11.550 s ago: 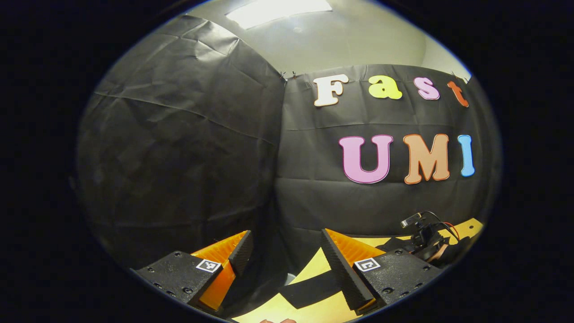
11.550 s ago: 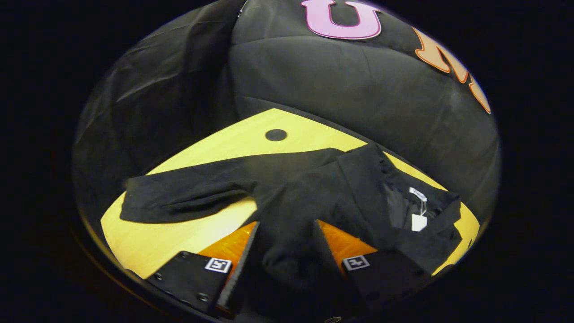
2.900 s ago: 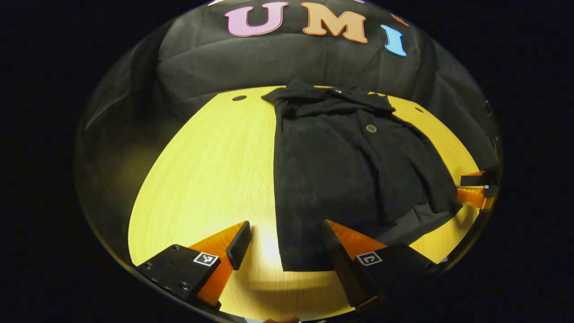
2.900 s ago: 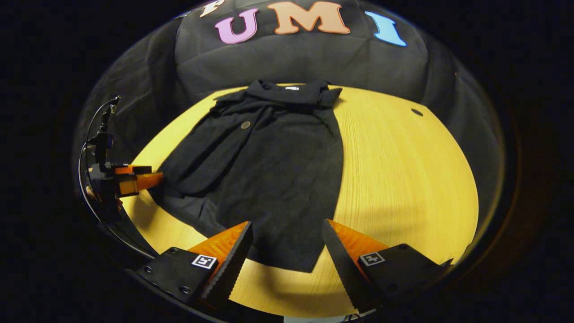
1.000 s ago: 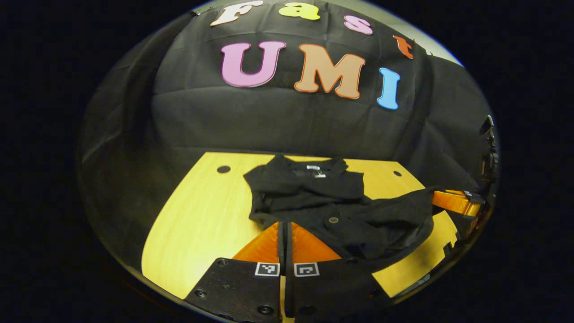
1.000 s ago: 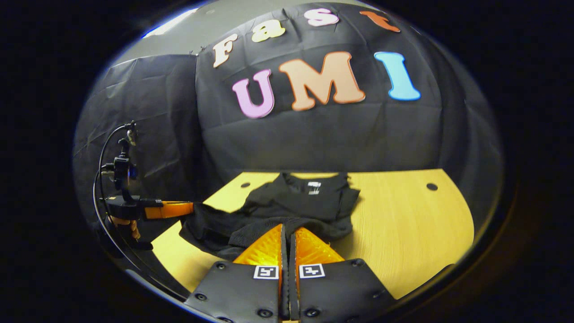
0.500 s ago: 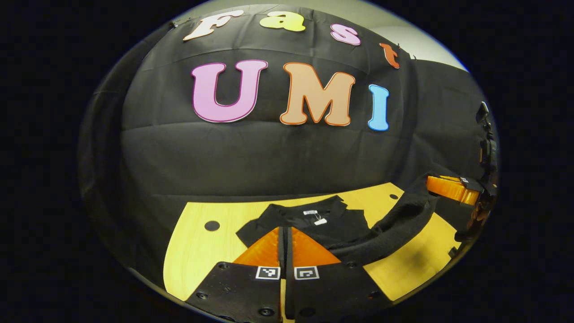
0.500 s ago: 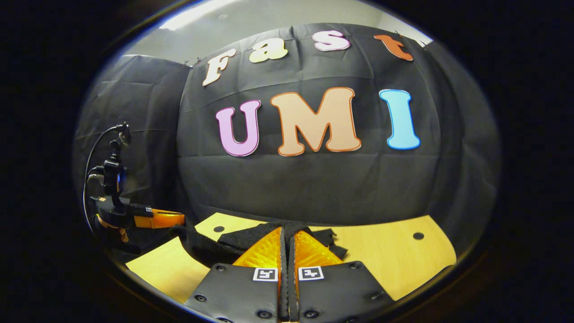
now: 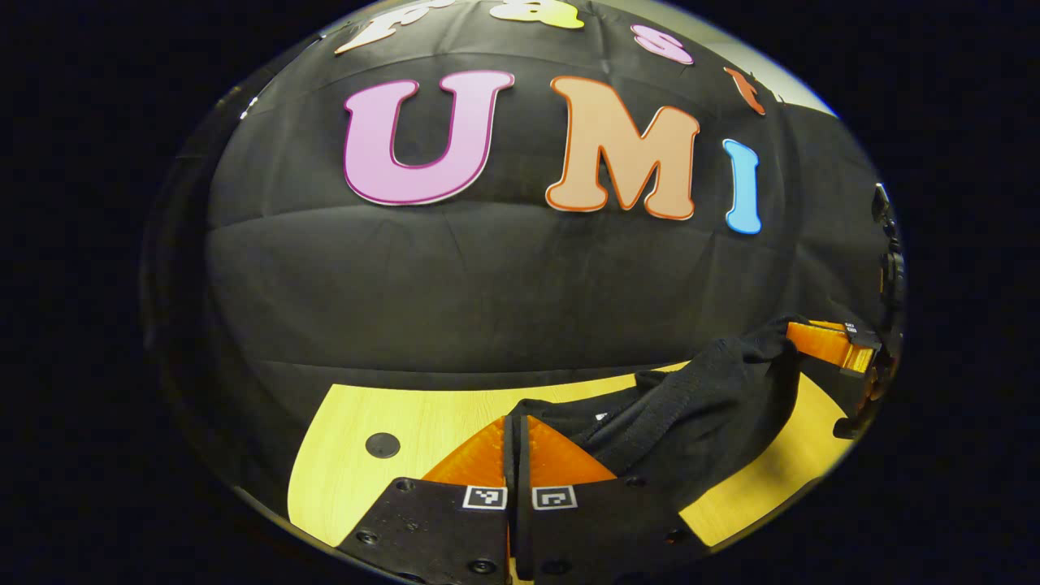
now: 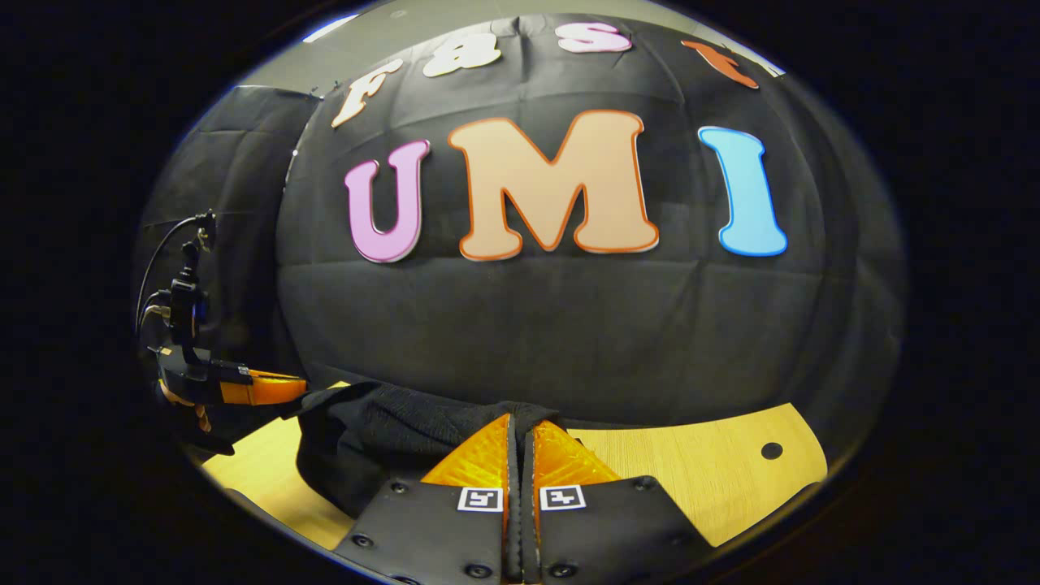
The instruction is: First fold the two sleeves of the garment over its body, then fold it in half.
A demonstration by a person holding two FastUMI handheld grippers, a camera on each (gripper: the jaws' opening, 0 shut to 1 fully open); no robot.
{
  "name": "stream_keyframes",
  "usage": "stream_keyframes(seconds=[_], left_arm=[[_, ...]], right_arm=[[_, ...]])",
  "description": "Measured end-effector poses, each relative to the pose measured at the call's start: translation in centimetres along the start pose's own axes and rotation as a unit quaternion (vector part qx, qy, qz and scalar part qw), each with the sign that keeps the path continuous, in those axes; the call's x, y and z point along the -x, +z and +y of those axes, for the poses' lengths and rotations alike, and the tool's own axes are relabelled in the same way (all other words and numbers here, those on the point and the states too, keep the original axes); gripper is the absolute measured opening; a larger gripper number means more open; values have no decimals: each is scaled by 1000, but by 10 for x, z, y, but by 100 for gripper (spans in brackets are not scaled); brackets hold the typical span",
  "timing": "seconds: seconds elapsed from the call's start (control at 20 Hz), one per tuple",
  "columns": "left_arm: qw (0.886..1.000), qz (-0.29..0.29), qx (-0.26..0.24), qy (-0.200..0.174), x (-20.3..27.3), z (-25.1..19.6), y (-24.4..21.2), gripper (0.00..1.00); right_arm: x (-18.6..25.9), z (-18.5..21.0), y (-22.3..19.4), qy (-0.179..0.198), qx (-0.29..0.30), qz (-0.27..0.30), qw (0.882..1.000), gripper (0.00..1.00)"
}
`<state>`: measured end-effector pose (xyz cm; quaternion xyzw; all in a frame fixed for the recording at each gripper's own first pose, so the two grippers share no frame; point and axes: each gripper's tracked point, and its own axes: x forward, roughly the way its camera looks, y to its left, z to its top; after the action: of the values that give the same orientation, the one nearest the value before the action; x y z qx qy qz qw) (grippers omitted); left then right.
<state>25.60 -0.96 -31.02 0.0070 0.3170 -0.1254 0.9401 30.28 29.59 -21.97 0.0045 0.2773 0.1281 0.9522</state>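
We see the left gripper (image 9: 516, 422) with its 2 fingers pressed together, and the black garment (image 9: 699, 406) begins right at their tips, so the jaws are clamped on a fold of its fabric. From there the cloth runs off to the right, raised above the wooden table (image 9: 357, 406), and sags in a thick band toward the right gripper (image 9: 816, 341) at the far edge of the left gripper view. A small pale tag shows on the part of the garment lying lower, just beside the fingertips.

In the right gripper view, the right gripper (image 10: 520, 422) has its 2 fingers closed together as well, with the garment (image 10: 366, 431) bunched over their tips (the fabric sits on and between them, so we take it as gripped). The cloth drapes away to the left, held up off the table (image 10: 699, 471), and reaches the left gripper (image 10: 272, 388), which a hand (image 10: 183, 402) holds. 1 dark round hole (image 10: 772, 449) marks the tabletop at right.
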Motion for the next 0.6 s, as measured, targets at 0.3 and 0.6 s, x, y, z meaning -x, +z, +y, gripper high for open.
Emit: stream_keyframes(seconds=[0.3,0.6], left_arm=[[999,43,-33,6,-70,6,-44,0],[997,36,-42,52,-97,31,-60,54]], right_arm=[[-66,-19,-48,-16,-18,51,998,2],[-101,-43,-87,-70,1,81,994,39]])
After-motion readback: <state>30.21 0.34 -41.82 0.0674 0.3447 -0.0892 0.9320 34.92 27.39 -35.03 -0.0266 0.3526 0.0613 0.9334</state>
